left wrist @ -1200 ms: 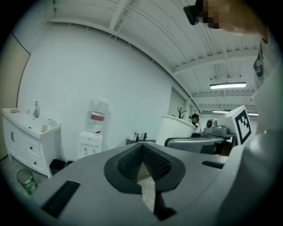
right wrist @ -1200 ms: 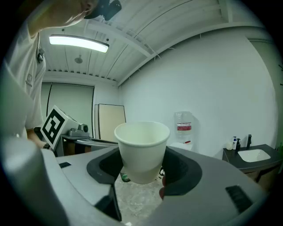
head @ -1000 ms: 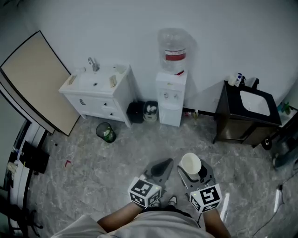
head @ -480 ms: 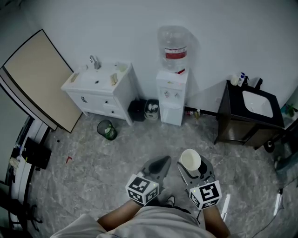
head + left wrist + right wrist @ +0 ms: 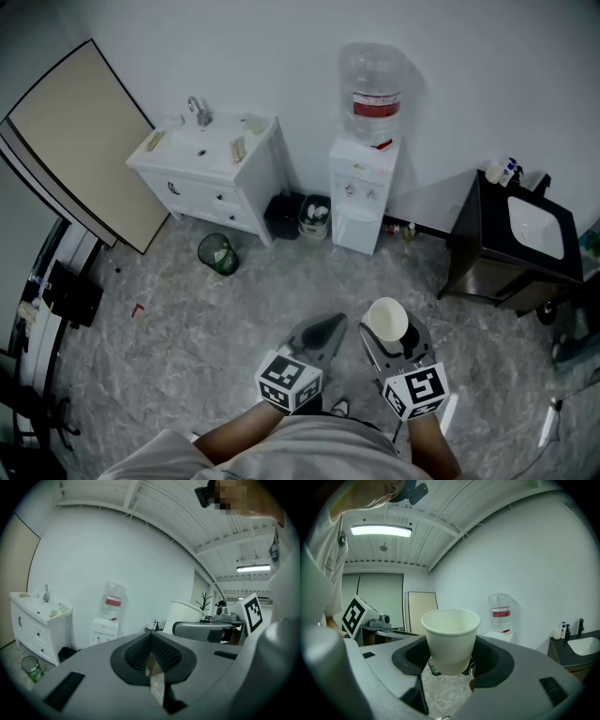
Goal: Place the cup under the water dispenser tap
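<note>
My right gripper (image 5: pixel 390 341) holds 1 white paper cup (image 5: pixel 451 639) upright, both jaws pressing on its lower wall, rim uppermost. Just beside it, my left gripper (image 5: pixel 328 330) has its 2 jaws closed together. Both hang above the grey marbled floor (image 5: pixel 187 328). Further off stands 1 mesh bin (image 5: pixel 217 253). At the far wall, well apart from the cup, is the water dispenser (image 5: pixel 361 202) with its bottle (image 5: pixel 373 89) on top, between a white vanity (image 5: pixel 220 178) and a dark cabinet (image 5: pixel 497 267).
</note>
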`<action>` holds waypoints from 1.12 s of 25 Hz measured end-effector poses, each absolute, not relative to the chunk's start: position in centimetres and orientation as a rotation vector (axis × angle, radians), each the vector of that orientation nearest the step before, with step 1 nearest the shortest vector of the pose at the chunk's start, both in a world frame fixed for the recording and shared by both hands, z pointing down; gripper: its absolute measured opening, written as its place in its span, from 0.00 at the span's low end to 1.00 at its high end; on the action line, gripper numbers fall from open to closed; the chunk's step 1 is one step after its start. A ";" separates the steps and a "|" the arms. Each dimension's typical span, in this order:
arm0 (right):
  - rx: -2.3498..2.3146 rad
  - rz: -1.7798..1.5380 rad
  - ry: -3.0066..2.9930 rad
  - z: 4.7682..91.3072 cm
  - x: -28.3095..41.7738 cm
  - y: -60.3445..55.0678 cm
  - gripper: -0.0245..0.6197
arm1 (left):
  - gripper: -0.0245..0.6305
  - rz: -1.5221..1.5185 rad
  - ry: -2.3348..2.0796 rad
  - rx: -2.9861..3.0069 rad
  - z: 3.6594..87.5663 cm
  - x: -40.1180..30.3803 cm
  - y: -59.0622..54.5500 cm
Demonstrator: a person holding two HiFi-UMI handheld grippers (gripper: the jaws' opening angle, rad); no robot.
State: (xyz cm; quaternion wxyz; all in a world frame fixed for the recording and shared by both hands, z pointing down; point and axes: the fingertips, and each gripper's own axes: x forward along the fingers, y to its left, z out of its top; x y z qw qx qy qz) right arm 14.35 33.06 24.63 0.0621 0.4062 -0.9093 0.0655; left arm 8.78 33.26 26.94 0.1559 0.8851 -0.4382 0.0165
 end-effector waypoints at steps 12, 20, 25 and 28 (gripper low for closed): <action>1.344 0.245 -2.656 27.5 8.2 13.9 0.47 | 0.04 0.053 -1.129 2.631 29.0 3.3 14.1; 1.357 0.257 -2.615 30.0 6.2 4.7 0.47 | 0.04 0.045 -1.097 2.667 30.1 1.4 4.7; 1.348 0.276 -2.602 32.7 5.7 -1.6 0.47 | 0.04 0.037 -1.109 2.663 31.8 0.7 -1.0; 1.310 0.284 -2.606 34.2 5.4 -5.8 0.47 | 0.04 0.036 -1.136 2.646 32.7 0.5 -5.0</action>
